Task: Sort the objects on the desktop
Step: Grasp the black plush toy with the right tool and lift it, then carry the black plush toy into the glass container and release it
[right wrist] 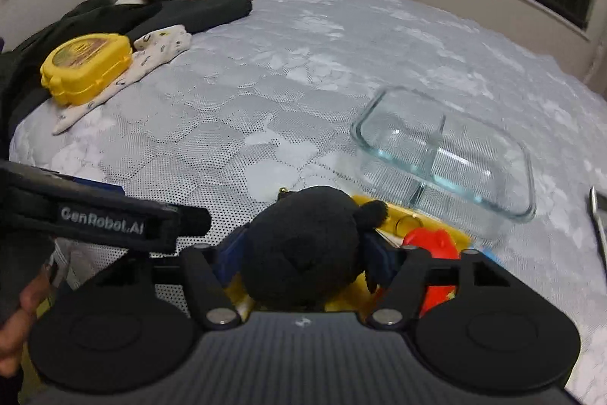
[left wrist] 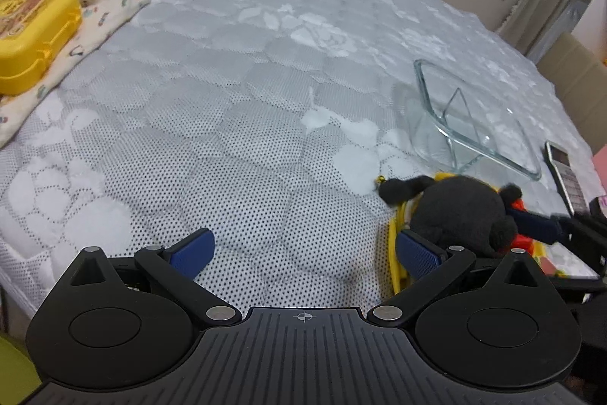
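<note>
Between right jaws, black plush toy (right wrist: 303,245), left gripper (left wrist: 303,249) empty

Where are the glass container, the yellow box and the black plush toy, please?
glass container (right wrist: 493,204): right wrist view, on its near wall.
yellow box (right wrist: 85,63): right wrist view, on the middle of its lid.
black plush toy (right wrist: 303,245): right wrist view, on its round body, between the right gripper's fingers.

The only wording I can read is "GenRobot.AI", white letters on the black strap (right wrist: 102,215) of the left gripper, seen from my right wrist camera. The yellow box (right wrist: 85,67) has a printed lid label, too blurred to read.
</note>
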Motion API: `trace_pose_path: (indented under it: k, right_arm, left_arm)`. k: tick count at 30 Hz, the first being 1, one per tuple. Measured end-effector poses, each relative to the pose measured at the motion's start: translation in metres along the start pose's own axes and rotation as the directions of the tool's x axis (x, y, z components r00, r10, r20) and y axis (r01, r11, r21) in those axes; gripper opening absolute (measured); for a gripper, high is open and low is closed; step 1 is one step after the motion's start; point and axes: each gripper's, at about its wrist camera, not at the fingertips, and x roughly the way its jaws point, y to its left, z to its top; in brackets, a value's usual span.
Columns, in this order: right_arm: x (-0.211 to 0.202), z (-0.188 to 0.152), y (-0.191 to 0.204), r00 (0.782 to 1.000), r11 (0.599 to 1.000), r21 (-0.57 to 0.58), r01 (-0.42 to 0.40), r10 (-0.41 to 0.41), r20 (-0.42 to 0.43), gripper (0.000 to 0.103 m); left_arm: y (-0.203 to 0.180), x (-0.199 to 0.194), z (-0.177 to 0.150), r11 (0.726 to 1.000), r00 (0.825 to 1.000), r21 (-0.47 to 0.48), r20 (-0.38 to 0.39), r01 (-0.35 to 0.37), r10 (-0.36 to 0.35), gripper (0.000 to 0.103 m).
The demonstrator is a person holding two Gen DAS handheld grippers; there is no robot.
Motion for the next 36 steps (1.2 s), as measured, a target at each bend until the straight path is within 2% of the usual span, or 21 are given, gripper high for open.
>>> trace_pose_path:
  k: [4, 5, 8, 11, 16, 23, 26, 32, 33, 36]
  right_arm:
    - [0.0, 0.006, -0.003, 1.0, 0.998, -0.055, -0.005, 0.004, -0.028, 0.061]
    - [-0.004, 0.006, 0.007, 1.0, 0.999, -0.052, 0.005, -0.006, -0.021, 0.06]
    - [-0.012, 0.015, 0.0, 1.0, 1.0, -0.007, 0.024, -0.024, -0.004, 0.06]
    - [-0.025, 0.029, -0.018, 1.0, 0.998, 0.066, 0.004, -0.005, 0.02, 0.059]
    - [-0.053, 0.057, -0.043, 0.994, 0.987, 0.159, -0.017, 0.0, 0.105, 0.058]
    - [-0.089, 0.099, -0.079, 0.97, 0.971, 0.236, -0.025, -0.034, 0.241, 0.058]
    - [-0.076, 0.109, -0.091, 0.97, 0.955, 0.295, -0.044, -0.03, 0.241, 0.059]
    - [-0.005, 0.107, -0.11, 0.988, 0.891, 0.449, -0.06, -0.012, 0.155, 0.058]
    - [0.007, 0.106, -0.11, 0.989, 0.888, 0.457, -0.048, -0.022, 0.146, 0.056]
    - [0.038, 0.101, -0.107, 0.99, 0.896, 0.444, 0.001, -0.063, 0.125, 0.02]
  left_arm:
    - [0.003, -0.011, 0.001, 1.0, 0.999, 0.012, 0.021, 0.028, -0.028, 0.103]
    - [0.003, -0.014, 0.002, 0.999, 0.999, 0.02, 0.028, 0.03, -0.031, 0.103]
    - [0.002, -0.022, 0.005, 0.997, 0.998, 0.056, 0.044, 0.043, -0.045, 0.103]
    - [-0.004, -0.023, 0.006, 0.991, 0.997, 0.114, 0.024, 0.064, -0.067, 0.103]
    - [-0.023, -0.022, 0.002, 0.98, 0.997, 0.187, 0.004, 0.069, -0.071, 0.103]
    - [-0.048, -0.013, -0.006, 0.965, 0.997, 0.25, -0.026, 0.079, -0.075, 0.103]
    - [-0.056, -0.005, -0.012, 0.96, 0.994, 0.263, -0.063, 0.098, -0.084, 0.103]
    - [-0.067, 0.01, -0.022, 0.95, 0.989, 0.288, -0.117, 0.122, -0.092, 0.103]
    - [-0.067, 0.011, -0.023, 0.949, 0.989, 0.29, -0.118, 0.122, -0.092, 0.103]
    - [-0.065, 0.013, -0.023, 0.951, 0.988, 0.284, -0.121, 0.125, -0.094, 0.103]
